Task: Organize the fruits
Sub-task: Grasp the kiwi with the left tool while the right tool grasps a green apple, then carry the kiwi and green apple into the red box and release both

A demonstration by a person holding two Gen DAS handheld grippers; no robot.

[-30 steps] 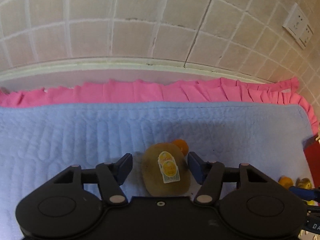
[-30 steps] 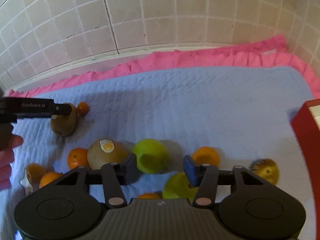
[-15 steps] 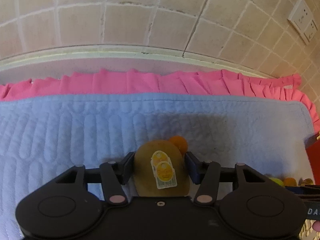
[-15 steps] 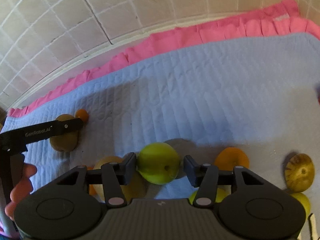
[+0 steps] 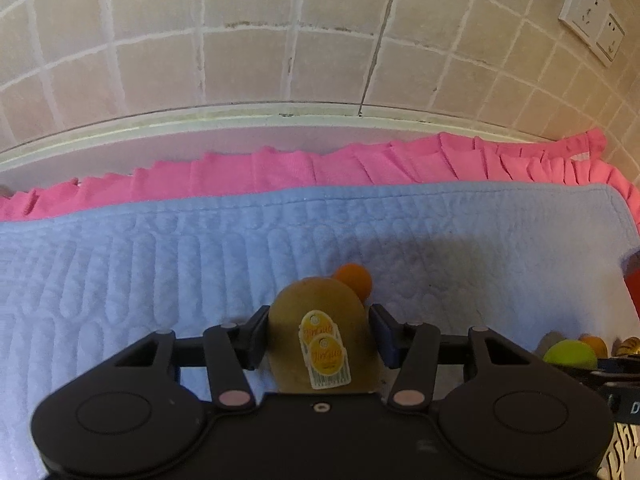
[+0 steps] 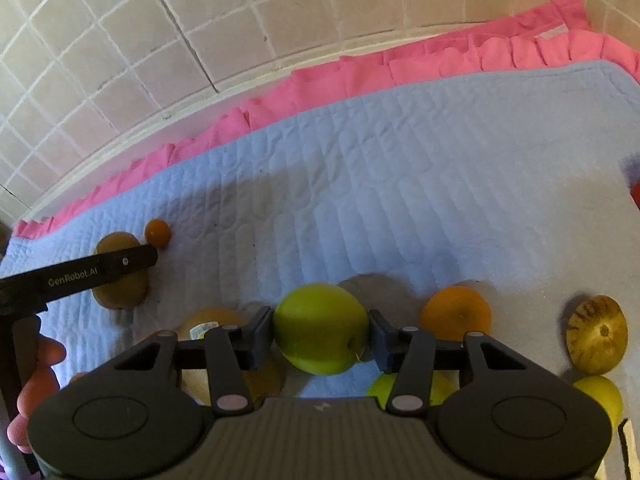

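Observation:
A brown kiwi [image 5: 316,312] with two yellow stickers stands between the fingers of my left gripper [image 5: 318,336], whose pads press on both its sides. A small orange [image 5: 354,278] sits just behind it on the blue quilted mat [image 5: 160,248]. In the right wrist view, my right gripper [image 6: 321,336] has a green apple [image 6: 320,320] between its jaws, which are closing with the pads touching the apple's sides. The left gripper's finger [image 6: 100,270] crosses the same kiwi [image 6: 120,296] at the left.
Around the apple lie an orange [image 6: 456,312], a stickered brown fruit [image 6: 208,320], a striped brown fruit [image 6: 598,336] and yellow-green fruits [image 6: 600,396]. A red box edge [image 5: 634,292] is at the right. A pink cloth [image 6: 360,76] and tiled wall lie behind.
The left jaws came together onto the kiwi. The right gripper moved in and rolled, so the green apple went from ahead of its fingers to between them.

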